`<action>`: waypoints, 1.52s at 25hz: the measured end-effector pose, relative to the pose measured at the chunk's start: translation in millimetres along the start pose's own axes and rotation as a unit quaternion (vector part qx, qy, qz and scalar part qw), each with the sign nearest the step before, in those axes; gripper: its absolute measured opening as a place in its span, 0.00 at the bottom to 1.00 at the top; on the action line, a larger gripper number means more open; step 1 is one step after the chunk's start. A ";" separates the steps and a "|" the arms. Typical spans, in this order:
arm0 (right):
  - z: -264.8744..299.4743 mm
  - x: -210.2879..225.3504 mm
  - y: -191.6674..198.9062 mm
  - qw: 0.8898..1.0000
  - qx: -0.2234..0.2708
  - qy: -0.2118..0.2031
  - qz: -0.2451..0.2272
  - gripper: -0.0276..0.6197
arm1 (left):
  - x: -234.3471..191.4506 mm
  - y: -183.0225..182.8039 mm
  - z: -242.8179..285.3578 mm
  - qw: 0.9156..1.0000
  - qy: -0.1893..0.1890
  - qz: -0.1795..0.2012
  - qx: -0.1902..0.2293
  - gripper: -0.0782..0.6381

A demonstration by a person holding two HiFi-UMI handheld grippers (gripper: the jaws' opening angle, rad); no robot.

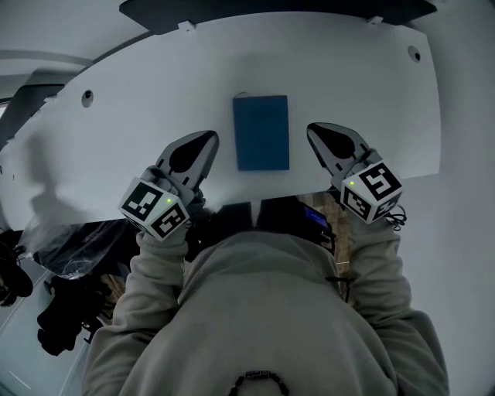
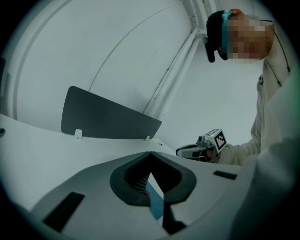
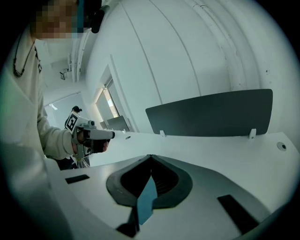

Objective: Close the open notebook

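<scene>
The blue notebook point(image 1: 261, 131) lies flat on the white desk point(image 1: 139, 100) with its cover up. It sits about midway along the desk's width, close to the near edge but not over it, with its long sides running toward the far edge. From the head view it looks closed, with no pages showing.

My left gripper point(image 1: 210, 138) hangs just left of the notebook and my right gripper point(image 1: 313, 130) just right of it. Both are over the near edge, and neither touches the cover. Each one points toward the far edge, where a dark panel point(image 1: 271, 11) stands upright in small white clips.

My left fingers are pressed together: in the left gripper view the tips meet in a point and nothing is pinched between them. My right fingers are pressed together in the same way, and they grip nothing either.

Low in the slot of each gripper a thin blue sliver shows. I cannot say whether it is part of the gripper or the notebook seen past it.
</scene>
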State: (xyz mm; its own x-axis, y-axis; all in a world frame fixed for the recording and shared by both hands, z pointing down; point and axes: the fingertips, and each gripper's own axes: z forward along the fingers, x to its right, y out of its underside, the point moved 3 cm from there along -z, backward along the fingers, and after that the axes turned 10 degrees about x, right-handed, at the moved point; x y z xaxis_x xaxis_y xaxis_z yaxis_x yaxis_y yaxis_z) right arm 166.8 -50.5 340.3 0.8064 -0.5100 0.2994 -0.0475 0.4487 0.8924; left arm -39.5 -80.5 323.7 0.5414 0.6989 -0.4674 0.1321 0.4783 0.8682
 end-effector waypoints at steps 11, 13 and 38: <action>5.5 -4.6 23.7 1.000 -0.013 -0.016 0.011 0.07 | 5.5 33.1 4.0 1.000 0.005 -0.005 -0.024 0.10; 6.7 -4.2 24.8 1.000 -0.013 -0.018 0.014 0.07 | 2.7 36.8 5.0 1.000 0.001 -0.012 -0.023 0.10; 44.0 6.9 54.2 0.997 -0.013 -0.041 0.057 0.07 | -10.5 117.6 11.3 0.994 -0.009 -0.077 -0.074 0.10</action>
State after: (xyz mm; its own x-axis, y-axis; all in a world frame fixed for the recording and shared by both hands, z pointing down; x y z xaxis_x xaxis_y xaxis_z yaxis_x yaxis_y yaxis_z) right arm 143.9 -62.0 405.6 0.7452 -0.5133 0.4257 -0.1194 0.5253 0.8425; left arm -20.3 -37.5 432.5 0.5390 0.6019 -0.5893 0.0920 0.6534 0.7514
